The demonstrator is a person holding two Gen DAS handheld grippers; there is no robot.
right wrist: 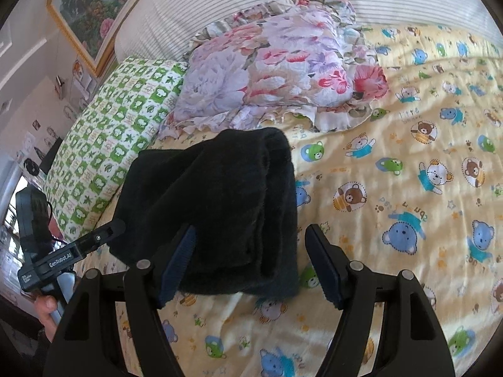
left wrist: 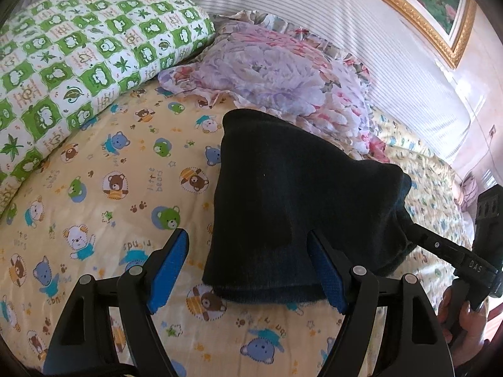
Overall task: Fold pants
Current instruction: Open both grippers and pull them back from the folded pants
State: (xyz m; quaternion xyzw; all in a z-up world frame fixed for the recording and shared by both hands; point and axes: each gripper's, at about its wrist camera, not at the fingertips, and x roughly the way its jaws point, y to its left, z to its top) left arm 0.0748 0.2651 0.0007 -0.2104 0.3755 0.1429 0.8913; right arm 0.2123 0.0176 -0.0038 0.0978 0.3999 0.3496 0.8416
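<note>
Left wrist view. Item: dark pants (left wrist: 292, 207), folded into a compact thick bundle, lying on the teddy-bear bedsheet (left wrist: 103, 194) below the floral pillow (left wrist: 267, 72) and right of the green checked pillow (left wrist: 78, 50). Left gripper (left wrist: 248, 270): jaws spread wide, holding nothing; the right blue pad lies against or over the bundle's near edge, the left pad stands clear over the sheet. Right gripper (left wrist: 418, 235) meets the bundle's right side; from here its jaws cannot be read.

Right wrist view. Same pants (right wrist: 217, 207), layered edges showing at the near right. Right gripper (right wrist: 251, 264): jaws wide apart, empty; the left pad sits at the bundle's near edge, the right pad over bare bedsheet (right wrist: 408, 144). Left gripper (right wrist: 103, 235) touches the bundle's left edge.

Handling note, as judgement: folding looks nearly complete; press and square the layers evenly from both sides, avoiding dragging the top layer loose.
</note>
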